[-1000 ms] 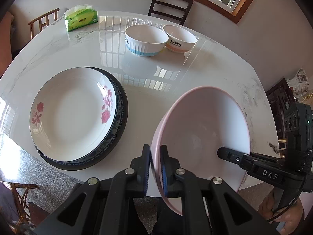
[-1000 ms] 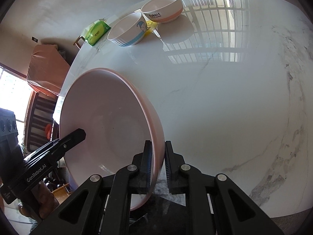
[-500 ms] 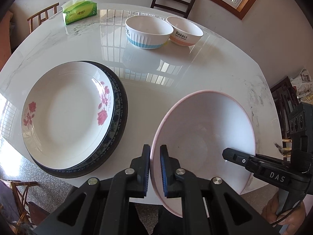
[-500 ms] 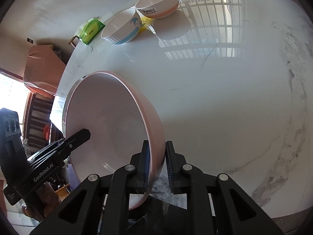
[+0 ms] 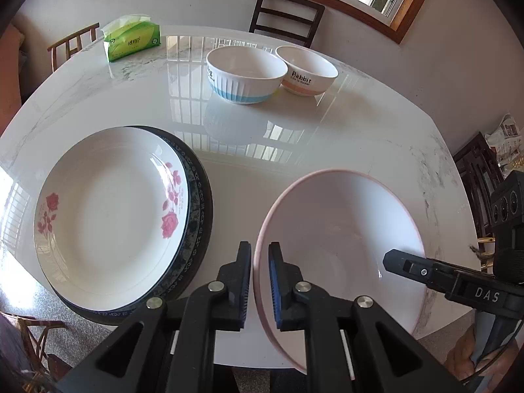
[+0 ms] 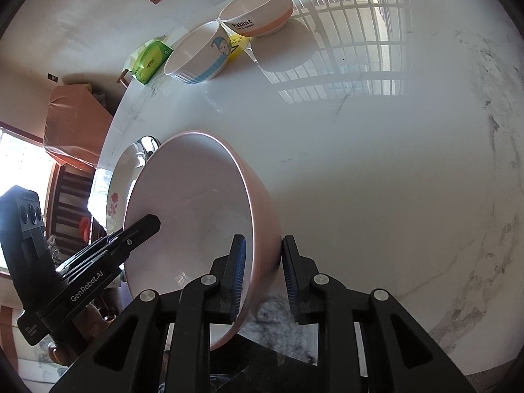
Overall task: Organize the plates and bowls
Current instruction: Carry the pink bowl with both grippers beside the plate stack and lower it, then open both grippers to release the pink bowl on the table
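A large pink bowl (image 5: 340,239) sits at the table's near right. My left gripper (image 5: 260,271) is shut on its left rim. My right gripper (image 6: 262,268) straddles the opposite rim of the pink bowl (image 6: 193,216) with the jaws apart, open. A white rose plate (image 5: 111,209) lies on a dark blue-rimmed plate (image 5: 199,203) at the left. A blue-striped bowl (image 5: 244,73) and an orange "Rabbit" bowl (image 5: 306,70) stand side by side at the far middle; they also show in the right wrist view, the blue-striped bowl (image 6: 199,54) and the Rabbit bowl (image 6: 258,11).
A green tissue pack (image 5: 132,39) lies at the far left of the white marble table (image 5: 327,137). Chairs stand behind the table, one at the back (image 5: 285,16). The table edge runs close under both grippers.
My right gripper's jaws have parted from the pink bowl's rim. The bowl has come down and levelled towards the table. The left gripper still clamps the rim.
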`<move>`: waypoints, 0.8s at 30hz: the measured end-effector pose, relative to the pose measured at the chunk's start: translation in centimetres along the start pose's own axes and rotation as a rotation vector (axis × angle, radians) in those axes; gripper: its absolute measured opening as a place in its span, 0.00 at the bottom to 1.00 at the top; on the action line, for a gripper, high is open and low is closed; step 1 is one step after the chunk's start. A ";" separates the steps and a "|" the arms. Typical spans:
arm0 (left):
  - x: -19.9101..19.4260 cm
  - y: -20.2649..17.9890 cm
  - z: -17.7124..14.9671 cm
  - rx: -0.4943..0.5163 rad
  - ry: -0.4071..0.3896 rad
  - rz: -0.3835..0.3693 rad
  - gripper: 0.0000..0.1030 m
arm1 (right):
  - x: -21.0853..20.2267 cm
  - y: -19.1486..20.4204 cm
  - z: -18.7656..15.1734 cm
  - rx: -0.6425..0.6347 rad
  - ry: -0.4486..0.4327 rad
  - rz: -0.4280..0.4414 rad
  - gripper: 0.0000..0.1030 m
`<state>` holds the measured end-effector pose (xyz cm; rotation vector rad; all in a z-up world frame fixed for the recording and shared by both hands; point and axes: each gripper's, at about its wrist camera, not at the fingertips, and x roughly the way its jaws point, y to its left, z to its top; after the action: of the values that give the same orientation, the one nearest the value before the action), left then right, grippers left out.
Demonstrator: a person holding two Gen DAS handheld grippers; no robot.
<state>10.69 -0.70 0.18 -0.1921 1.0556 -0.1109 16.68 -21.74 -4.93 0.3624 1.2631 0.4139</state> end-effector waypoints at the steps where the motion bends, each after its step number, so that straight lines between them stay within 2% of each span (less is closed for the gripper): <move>1: -0.3 0.0 0.1 0.012 -0.015 0.015 0.18 | -0.3 -0.1 0.0 0.000 -0.014 0.008 0.33; 3: -1.1 0.2 0.1 0.025 -0.053 0.016 0.22 | -1.4 -0.3 0.1 -0.009 -0.071 0.027 0.43; 4: -1.8 0.5 0.1 0.026 -0.078 0.005 0.22 | -2.2 -0.5 0.2 -0.017 -0.121 0.033 0.47; 6: -3.0 1.0 -0.2 0.024 -0.136 -0.008 0.22 | -4.0 -0.9 0.2 -0.053 -0.246 0.013 0.51; 7: -3.6 1.4 -0.3 0.018 -0.162 -0.021 0.22 | -4.8 -1.1 0.1 -0.087 -0.320 -0.028 0.53; 9: -4.7 2.5 -0.6 -0.015 -0.214 -0.053 0.22 | -5.7 -1.9 -0.2 -0.133 -0.459 -0.177 0.56; 11: -5.8 3.4 -1.0 -0.045 -0.260 -0.061 0.22 | -5.9 -3.4 -0.3 -0.140 -0.551 -0.252 0.56; 14: -7.1 4.1 -1.5 -0.060 -0.313 -0.039 0.22 | -5.0 -5.4 -0.1 -0.128 -0.590 -0.344 0.56; 16: -7.8 4.4 -1.6 -0.068 -0.330 -0.035 0.22 | -4.4 -6.4 0.1 -0.115 -0.595 -0.368 0.57; 20: -8.1 4.7 -1.3 -0.065 -0.319 -0.058 0.22 | -3.4 -8.4 -0.1 -0.068 -0.599 -0.342 0.58; 24: -8.1 4.4 -0.3 -0.047 -0.313 -0.065 0.22 | -4.1 -8.3 -0.9 -0.081 -0.666 -0.295 0.64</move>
<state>6.45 5.01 6.04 -0.2770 0.7406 -0.1111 15.60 -30.92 -5.75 0.2111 0.6301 0.0726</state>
